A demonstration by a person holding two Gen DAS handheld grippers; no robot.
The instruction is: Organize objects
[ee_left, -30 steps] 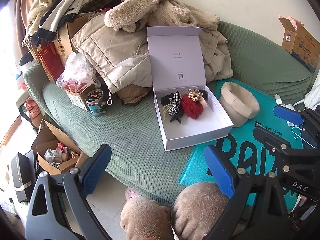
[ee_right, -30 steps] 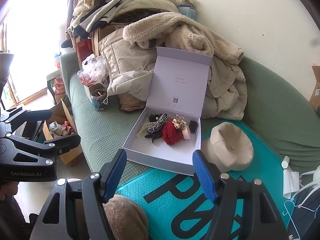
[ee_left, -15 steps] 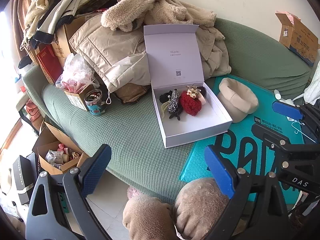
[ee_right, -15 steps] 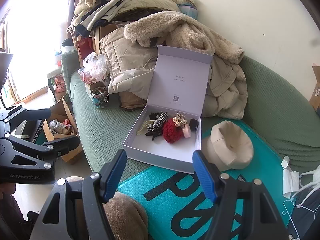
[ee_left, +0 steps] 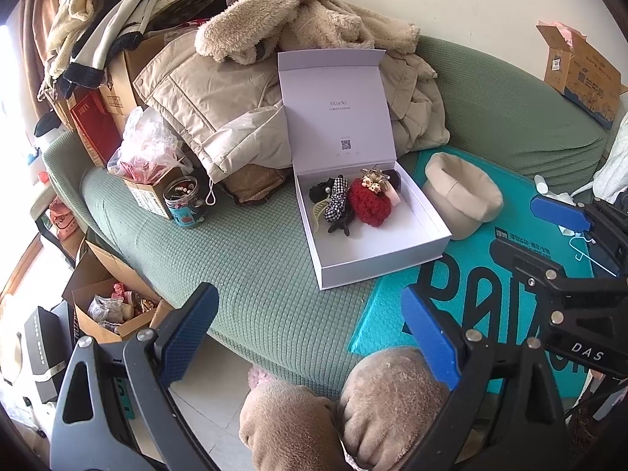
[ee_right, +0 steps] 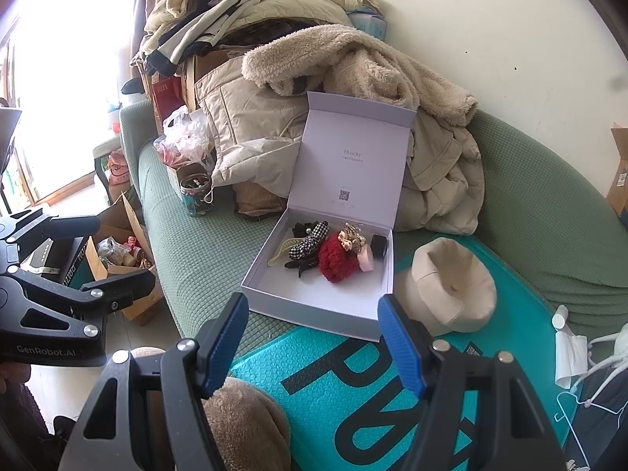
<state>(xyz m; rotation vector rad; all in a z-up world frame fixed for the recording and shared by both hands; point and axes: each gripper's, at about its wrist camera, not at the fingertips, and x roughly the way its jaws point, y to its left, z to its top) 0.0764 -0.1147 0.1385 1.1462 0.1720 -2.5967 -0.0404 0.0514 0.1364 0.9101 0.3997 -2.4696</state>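
Observation:
A white gift box (ee_left: 392, 263) (ee_right: 310, 314) lies open on the green sofa, its lid upright against a pile of coats. Inside lie several hair accessories: a red knitted scrunchie (ee_left: 369, 204) (ee_right: 337, 261), a checked bow clip (ee_left: 337, 200) (ee_right: 308, 241), a pale claw clip and a pink piece. A beige hat (ee_left: 463, 200) (ee_right: 451, 286) lies to the right of the box on a teal mat. My left gripper (ee_left: 310, 329) is open and empty, below the box. My right gripper (ee_right: 314, 337) is open and empty, just in front of the box's near wall.
Coats and clothes (ee_left: 243, 90) are piled behind the box. A patterned tin (ee_left: 184, 200) and a carton with a plastic bag (ee_left: 149, 165) stand at the left of the sofa. A cardboard box of odds (ee_left: 114, 310) sits on the floor. The person's knees (ee_left: 345, 408) are below.
Both grippers have drifted slightly; the box sits a little higher in the left view and a little nearer in the right view. Both stay open and empty.

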